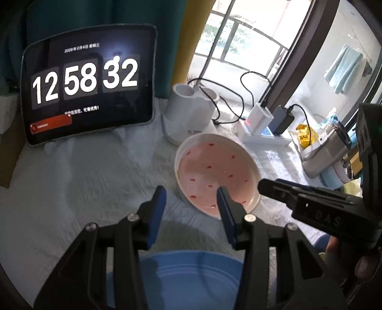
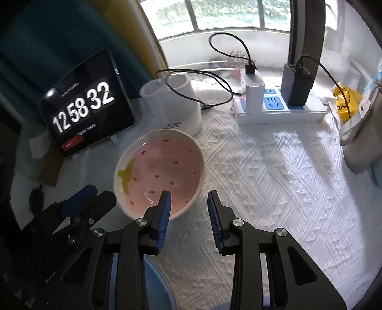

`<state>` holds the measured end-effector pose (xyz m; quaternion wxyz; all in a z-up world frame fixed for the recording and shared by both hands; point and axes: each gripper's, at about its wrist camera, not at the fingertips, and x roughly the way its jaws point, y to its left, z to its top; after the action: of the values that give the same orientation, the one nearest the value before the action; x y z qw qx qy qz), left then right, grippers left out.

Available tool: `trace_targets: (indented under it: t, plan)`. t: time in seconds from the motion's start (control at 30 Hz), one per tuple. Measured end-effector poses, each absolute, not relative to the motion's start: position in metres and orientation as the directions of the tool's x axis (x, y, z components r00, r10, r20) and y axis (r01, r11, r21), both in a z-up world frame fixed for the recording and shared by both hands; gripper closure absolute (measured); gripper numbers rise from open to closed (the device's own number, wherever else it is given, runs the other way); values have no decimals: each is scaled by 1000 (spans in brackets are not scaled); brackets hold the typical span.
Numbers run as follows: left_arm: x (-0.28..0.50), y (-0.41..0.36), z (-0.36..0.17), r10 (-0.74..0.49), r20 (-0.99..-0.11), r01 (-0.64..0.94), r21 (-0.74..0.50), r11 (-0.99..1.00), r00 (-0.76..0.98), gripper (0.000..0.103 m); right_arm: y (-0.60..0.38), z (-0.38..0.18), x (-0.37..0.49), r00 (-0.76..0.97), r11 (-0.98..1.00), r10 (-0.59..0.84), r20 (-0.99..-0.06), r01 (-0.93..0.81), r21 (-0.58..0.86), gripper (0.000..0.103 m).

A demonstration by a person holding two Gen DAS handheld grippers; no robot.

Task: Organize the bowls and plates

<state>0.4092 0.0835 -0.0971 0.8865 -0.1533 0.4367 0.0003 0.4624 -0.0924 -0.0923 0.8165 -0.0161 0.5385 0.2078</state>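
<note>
While cables (image 2: pixel 222 78) trail behind, tablet (image 1: pixel 88 83) flanks bowl (image 2: pixel 162 167).

Daylit, fisheye-warped views.
Window (image 2: pixel 214 14) glare washes out the top; cloth (image 2: pixel 262 178) shadowed, edges dark and softly blurred.

Ahead of the right gripper (image 2: pixel 188 202) lies a glossy glazed ceramic strawberry bowl (image 2: pixel 164 167) on rough embossed white tablecloth (image 2: pixel 274 181); its fingers (image 2: pixel 164 209) look matt black plastic with ribbed blue pads.
</note>
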Motion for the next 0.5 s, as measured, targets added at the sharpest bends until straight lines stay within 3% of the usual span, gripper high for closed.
trace_targets:
  t: [0.5]
  plan:
    - [431, 88, -127, -153, -832, -202, -301, 932, 533, 57, -89, -134, 487, 220, 921, 336, -916, -281, 270, 70]
